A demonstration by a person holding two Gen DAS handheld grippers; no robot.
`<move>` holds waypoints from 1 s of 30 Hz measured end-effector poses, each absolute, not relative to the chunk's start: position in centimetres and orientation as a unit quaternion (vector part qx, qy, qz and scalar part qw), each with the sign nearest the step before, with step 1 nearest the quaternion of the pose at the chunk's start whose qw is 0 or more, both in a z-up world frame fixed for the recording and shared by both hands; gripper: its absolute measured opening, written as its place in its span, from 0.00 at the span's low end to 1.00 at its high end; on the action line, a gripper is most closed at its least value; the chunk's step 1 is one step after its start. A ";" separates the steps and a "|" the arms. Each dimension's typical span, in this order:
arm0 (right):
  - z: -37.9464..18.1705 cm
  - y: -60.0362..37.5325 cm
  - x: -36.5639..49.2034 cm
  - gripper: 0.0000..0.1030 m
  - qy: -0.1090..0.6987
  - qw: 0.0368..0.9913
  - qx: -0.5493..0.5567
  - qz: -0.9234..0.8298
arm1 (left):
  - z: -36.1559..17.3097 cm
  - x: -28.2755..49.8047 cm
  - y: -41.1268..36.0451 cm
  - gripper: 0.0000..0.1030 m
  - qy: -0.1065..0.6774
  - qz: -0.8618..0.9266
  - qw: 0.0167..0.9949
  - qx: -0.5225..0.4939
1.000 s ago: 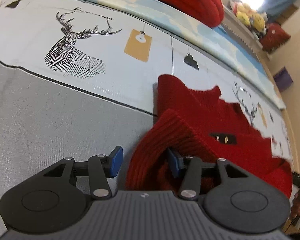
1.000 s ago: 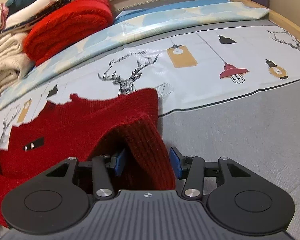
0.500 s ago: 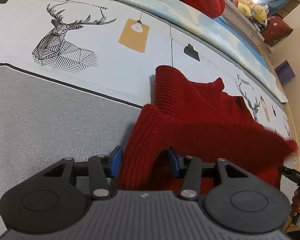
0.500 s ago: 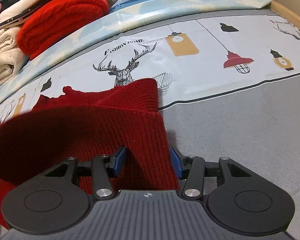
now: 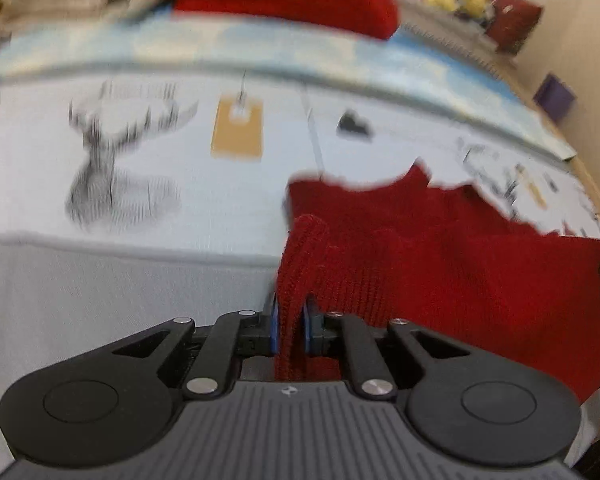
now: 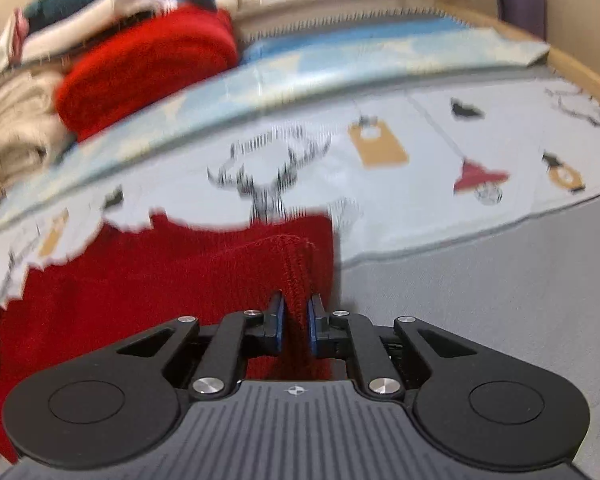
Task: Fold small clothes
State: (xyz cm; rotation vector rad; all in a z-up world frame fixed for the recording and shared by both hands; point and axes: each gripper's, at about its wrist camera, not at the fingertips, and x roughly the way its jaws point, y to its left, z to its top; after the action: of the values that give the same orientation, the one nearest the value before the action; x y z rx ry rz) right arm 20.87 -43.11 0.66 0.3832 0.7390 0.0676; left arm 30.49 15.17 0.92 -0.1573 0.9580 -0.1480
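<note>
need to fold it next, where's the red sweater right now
The red sweater lies on the printed bed cover, its near corners pinched in the left gripper and right gripper.

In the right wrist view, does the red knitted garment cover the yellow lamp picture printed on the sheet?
No, the red knitted garment lies lower and to the left, and the yellow lamp picture on the sheet is fully uncovered.

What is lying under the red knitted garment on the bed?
Under the red knitted garment lies the printed bed cover, its pale deer-and-lamp part meeting a grey part. What the knit covers, including part of a deer print, is hidden.
</note>
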 end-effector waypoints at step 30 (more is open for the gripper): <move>-2.5 -43.6 25.6 0.52 0.498 0.841 0.208 0.025 | 1.0 32.1 14.1 0.46 0.525 -0.092 0.846 -0.034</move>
State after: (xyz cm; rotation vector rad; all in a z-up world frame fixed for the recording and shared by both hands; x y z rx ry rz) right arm 25.59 -43.57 -2.48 0.4399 1.0524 0.0523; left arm 32.14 14.12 0.96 -0.0715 1.1069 -0.1936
